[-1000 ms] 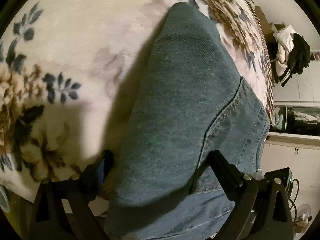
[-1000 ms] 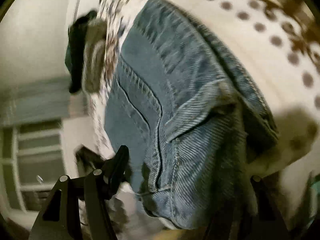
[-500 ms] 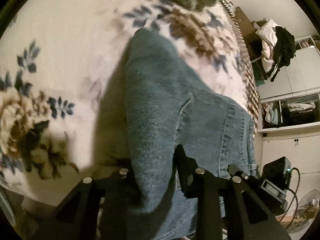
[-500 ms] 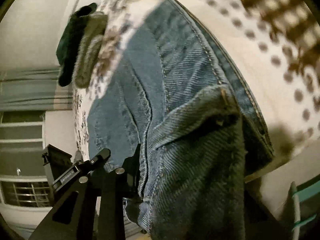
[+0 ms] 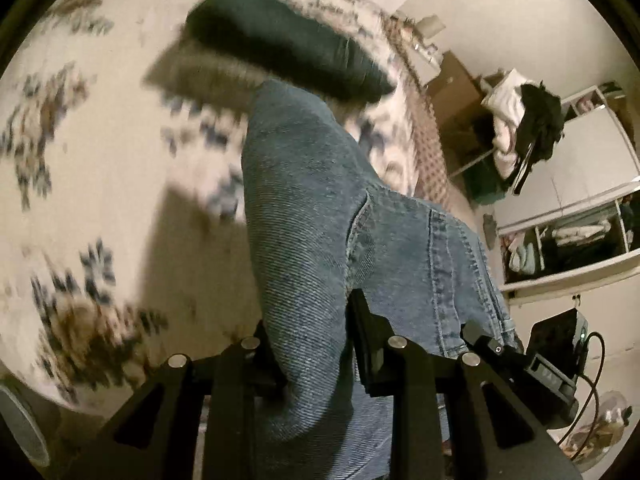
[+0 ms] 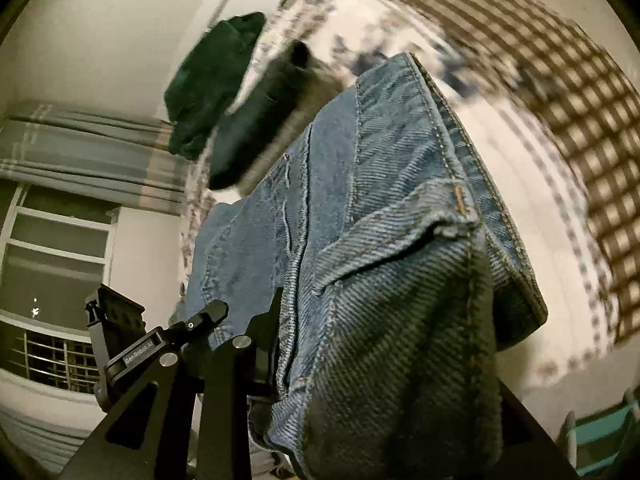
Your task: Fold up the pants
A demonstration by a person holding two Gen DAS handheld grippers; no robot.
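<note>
— Where are the jeans (image 5: 320,216) in relation to your left claw (image 5: 312,344)?

— I see them running up from the bottom centre of the left wrist view, straight out of the claw. Its jaws have just been closing, and they now stand narrow with a thick fold of denim pinched between them. The cloth stretches away toward the upper middle of the frame, where its far end reaches the bed (image 5: 100,168) beside a dark folded garment (image 5: 288,48).

— And the right claw (image 6: 360,360)?

— In the right wrist view I have the jeans (image 6: 380,240) filling the centre and lower right. These jaws have also just been closing. The left finger (image 6: 264,332) presses against the bunched waistband; the other finger is hidden behind the cloth. So the claw is clamped on the denim.

— How do the jeans look?

— Mid-blue, faded, twill weave clear, with orange stitching along the seams and a pocket edge showing. They hang in heavy folds off both claws, over the floral bedcover, which is blurred.
</note>
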